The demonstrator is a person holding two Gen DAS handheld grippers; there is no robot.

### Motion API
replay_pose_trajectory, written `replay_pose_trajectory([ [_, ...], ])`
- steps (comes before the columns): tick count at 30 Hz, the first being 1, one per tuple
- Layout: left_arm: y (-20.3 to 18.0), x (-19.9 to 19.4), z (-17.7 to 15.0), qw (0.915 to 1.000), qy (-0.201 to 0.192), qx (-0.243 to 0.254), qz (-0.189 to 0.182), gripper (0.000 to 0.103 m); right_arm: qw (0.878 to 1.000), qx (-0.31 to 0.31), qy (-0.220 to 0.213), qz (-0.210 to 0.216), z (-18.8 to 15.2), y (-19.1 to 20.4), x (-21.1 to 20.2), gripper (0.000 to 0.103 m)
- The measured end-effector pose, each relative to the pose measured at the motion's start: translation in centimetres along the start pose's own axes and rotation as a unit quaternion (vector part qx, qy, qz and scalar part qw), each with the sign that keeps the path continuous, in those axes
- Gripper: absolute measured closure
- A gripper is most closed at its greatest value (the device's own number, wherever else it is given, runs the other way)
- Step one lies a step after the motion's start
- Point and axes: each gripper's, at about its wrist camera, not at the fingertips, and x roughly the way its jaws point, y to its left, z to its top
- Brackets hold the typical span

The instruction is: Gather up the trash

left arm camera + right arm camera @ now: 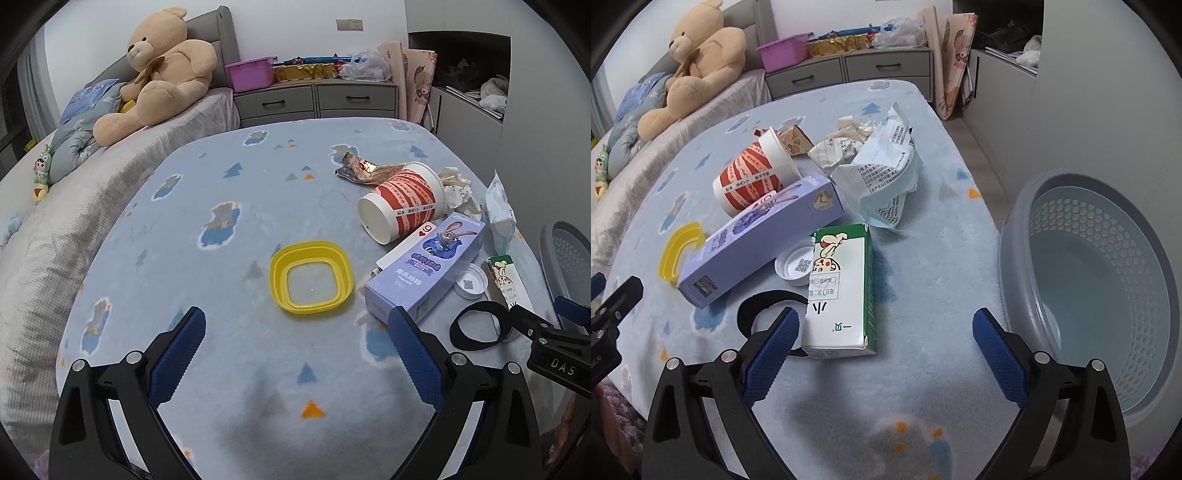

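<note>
Trash lies on a blue patterned blanket [229, 177]. In front of my open left gripper [297, 325] sits a yellow square ring [311, 277]; nothing is between its fingers. To its right lie a purple box [424, 269], a red-and-white paper cup [402, 201] on its side, a white cap [471, 284] and a black band [476, 328]. My right gripper [882, 328] stands open just short of a green-and-white carton [842, 291]; the carton's near end lies next to the left finger. Behind it are the purple box [761, 240], the cup [753, 181], crumpled paper [834, 151] and a pale blue wrapper [886, 181].
A grey perforated basket [1100, 288] stands at the right, beside the blanket's edge. A teddy bear [159, 70] sits on the bed at the back left. Grey drawers [314, 99] with a pink tub [251, 74] and packets line the far wall.
</note>
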Motion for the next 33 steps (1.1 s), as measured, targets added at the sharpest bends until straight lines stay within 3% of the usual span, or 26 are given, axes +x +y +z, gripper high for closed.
replay_pose_trajectory([
  [14,-0.6,-0.1,0.0,1.0,0.0,0.005,-0.008,0.008,1.0,-0.008,-0.005,-0.011,0.4,0.0,0.3,0.017],
  [20,-1.0,-0.2,-0.1,0.9999,-0.002,0.011,-0.009,0.008,1.0,-0.004,0.01,-0.004,1.1,0.3,1.6,0.033],
  [27,-1.0,-0.4,-0.1,0.9999,-0.004,0.011,-0.01,0.008,1.0,-0.002,0.014,0.025,1.1,0.4,1.3,0.066],
  [33,-1.5,-0.9,-0.2,0.9996,-0.01,0.016,-0.02,0.008,0.998,-0.001,0.009,0.065,0.5,0.6,-0.2,0.066],
])
